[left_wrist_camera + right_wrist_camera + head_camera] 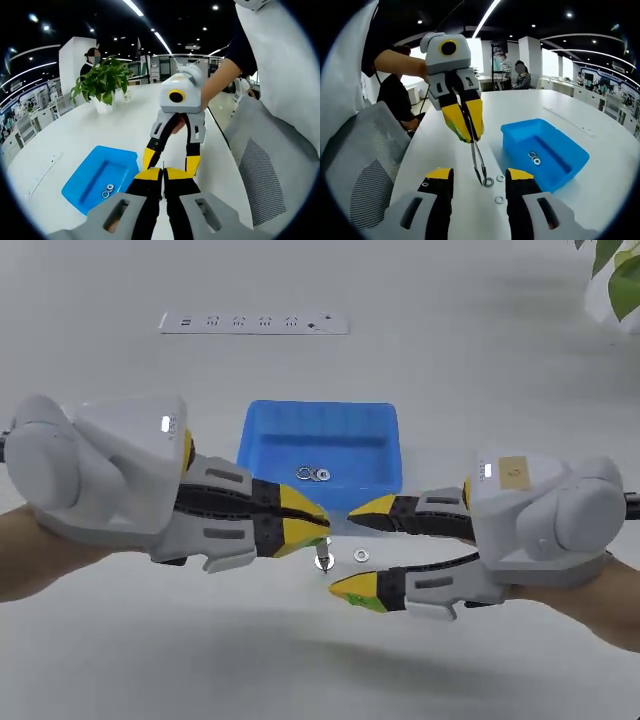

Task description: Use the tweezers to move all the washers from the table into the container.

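I saw the white table (450, 360) beneath both tools, the blue container (262, 455) at the centre of the head view. The left gripper (312, 527) reached in level from the left edge, its jaws pinched on the tweezers (322, 552), which pointed down at the table. The right gripper (346, 551) reached in from the right, jaws spread wide. The tweezer tips sat against a washer (488, 182) just below the container; two washers (322, 475) lay inside it.

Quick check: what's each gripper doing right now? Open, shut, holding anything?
Left gripper: shut on the tweezers, whose tips are at a washer.
Right gripper: open, holding nothing.
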Motion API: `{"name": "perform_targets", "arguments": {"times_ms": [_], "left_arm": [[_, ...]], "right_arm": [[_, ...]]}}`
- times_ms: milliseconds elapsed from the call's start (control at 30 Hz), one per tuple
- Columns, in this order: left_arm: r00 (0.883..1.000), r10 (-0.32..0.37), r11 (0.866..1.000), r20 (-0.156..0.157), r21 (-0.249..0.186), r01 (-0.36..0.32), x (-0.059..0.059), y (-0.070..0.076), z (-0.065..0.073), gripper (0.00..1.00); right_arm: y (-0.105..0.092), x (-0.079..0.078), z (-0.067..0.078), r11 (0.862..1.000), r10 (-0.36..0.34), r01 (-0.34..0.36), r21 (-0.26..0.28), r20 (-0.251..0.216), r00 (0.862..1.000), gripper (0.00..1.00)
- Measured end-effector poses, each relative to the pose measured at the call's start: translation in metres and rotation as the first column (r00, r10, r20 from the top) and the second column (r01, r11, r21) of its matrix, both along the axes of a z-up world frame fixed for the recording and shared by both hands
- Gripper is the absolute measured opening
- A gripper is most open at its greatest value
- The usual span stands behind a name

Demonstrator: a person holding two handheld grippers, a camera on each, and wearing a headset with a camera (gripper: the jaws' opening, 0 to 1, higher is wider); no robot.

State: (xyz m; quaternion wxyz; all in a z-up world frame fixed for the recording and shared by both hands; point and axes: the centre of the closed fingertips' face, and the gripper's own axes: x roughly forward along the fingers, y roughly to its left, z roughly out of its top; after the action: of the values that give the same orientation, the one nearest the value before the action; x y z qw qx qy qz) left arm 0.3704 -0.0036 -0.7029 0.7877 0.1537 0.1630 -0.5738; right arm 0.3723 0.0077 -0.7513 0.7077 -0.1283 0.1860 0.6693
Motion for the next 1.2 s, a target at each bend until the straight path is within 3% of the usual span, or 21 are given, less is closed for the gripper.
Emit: {"name": "perform_targets", "arguments": {"times_ms": [233,333,700,867,1200], "left_arm": [[1.000,-0.007,1.000,-0.002,0.004,0.007,-0.003,-0.001,0.000,0.05],[1.000,-0.012,1.000,-0.009,-0.001,0.012,-0.004,-0.002,-0.001,0.05],[1.000,-0.013,1.000,-0.016,-0.013,0.012,-0.001,-0.004,-0.001,0.05],[1.000,-0.011,1.000,-0.017,-0.016,0.011,0.001,-0.005,-0.001,0.05],[1.000,-0.022,1.000,-0.020,-0.018,0.021,-0.002,-0.006,-0.001,0.05]], "right_arm": [[0.011,-0.001,-0.009,0.999,0.034,-0.034,-0.019,-0.001,0.999,0.40],[0.013,0.000,-0.013,0.998,0.055,-0.054,-0.040,0.039,0.998,0.34],[0.017,-0.005,-0.019,0.991,0.117,-0.114,-0.064,0.045,0.992,0.24],[0.016,-0.008,-0.025,0.983,0.158,-0.151,-0.100,0.068,0.985,0.19],[0.017,-0.003,-0.024,0.984,0.155,-0.147,-0.101,0.073,0.985,0.12]]}}
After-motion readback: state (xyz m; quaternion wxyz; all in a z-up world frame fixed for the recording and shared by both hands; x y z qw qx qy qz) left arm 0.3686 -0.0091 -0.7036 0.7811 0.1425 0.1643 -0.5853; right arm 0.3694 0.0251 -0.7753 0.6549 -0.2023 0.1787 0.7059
